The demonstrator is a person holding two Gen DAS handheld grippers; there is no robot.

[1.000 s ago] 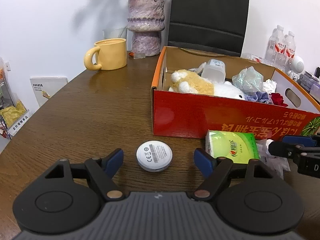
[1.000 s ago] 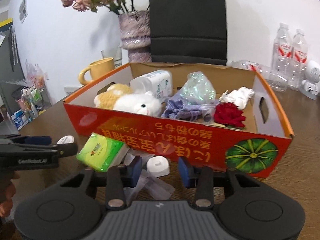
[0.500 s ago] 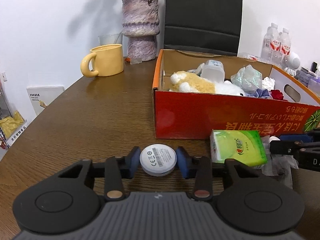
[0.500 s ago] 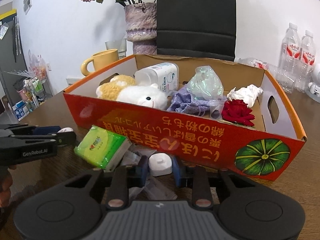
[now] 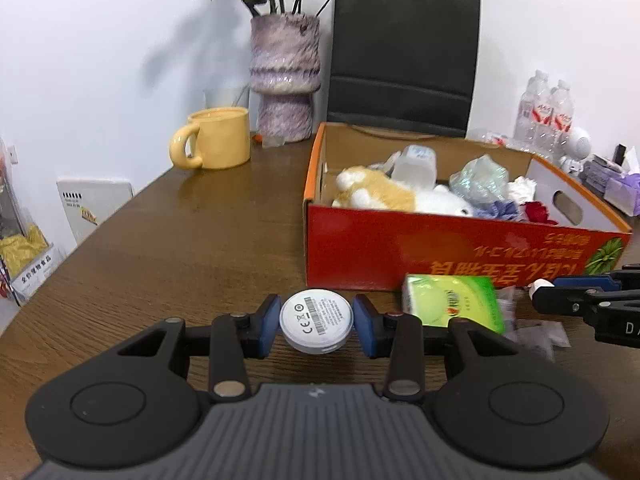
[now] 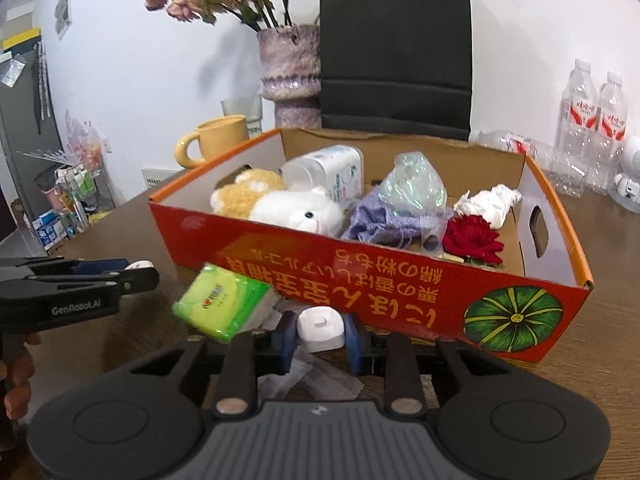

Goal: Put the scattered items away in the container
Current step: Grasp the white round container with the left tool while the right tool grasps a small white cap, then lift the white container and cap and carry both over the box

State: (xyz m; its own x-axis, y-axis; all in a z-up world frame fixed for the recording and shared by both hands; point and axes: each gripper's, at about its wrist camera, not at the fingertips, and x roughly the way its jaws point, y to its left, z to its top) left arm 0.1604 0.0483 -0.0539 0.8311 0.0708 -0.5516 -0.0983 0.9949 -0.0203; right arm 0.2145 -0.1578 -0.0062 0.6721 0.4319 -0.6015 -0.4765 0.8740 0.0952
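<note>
The green tissue pack hides part of the crumpled clear wrappers.

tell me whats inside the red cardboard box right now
In the red cardboard box: plush toy, white bottle, clear crinkled bag, purple cloth, crumpled tissue, red rose. Whatever lies beneath them is covered.

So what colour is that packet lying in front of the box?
Bright green tissue packet, clearest in the right wrist view.
</note>
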